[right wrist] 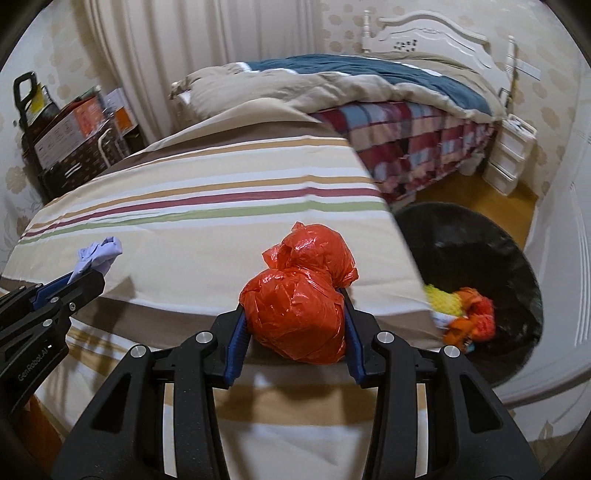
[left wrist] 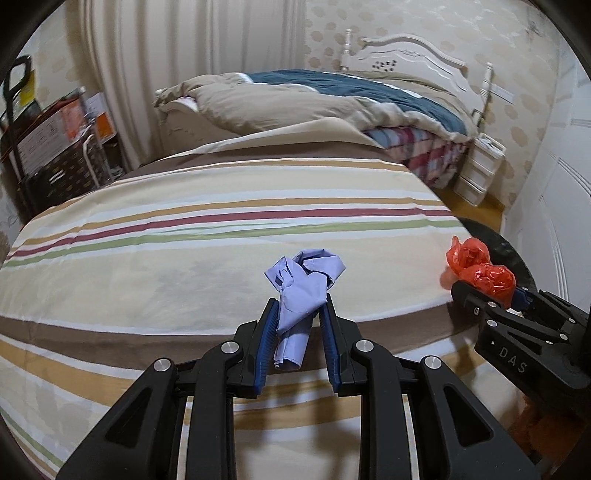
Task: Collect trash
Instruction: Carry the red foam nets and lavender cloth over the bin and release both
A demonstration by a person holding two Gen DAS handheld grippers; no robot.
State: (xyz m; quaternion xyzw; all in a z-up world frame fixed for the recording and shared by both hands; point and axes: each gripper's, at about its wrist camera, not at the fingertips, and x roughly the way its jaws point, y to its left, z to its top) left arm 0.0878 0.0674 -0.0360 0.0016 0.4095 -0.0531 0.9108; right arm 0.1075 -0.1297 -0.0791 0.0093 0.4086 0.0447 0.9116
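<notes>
A bed covered by a striped sheet filled most of both views, its bands running cream, tan, red and green. Beyond it stood a second bed with a rumpled beige and blue quilt against a white headboard. On the floor past the striped bed's right corner sat a black-lined trash bin, already holding yellow and orange scraps.

The right gripper hung over the near edge of the bed, beside the bin, with its blue-padded fingers clamped on a crumpled red plastic bag — the bag bulged out above and in front of the pads. The left gripper, to its left over the same edge, had its fingers closed on a wad of pale lilac paper, which stuck out forward between the tips. Both pieces of trash were lifted clear of the sheet — each held in its own gripper, well apart from the other.
</notes>
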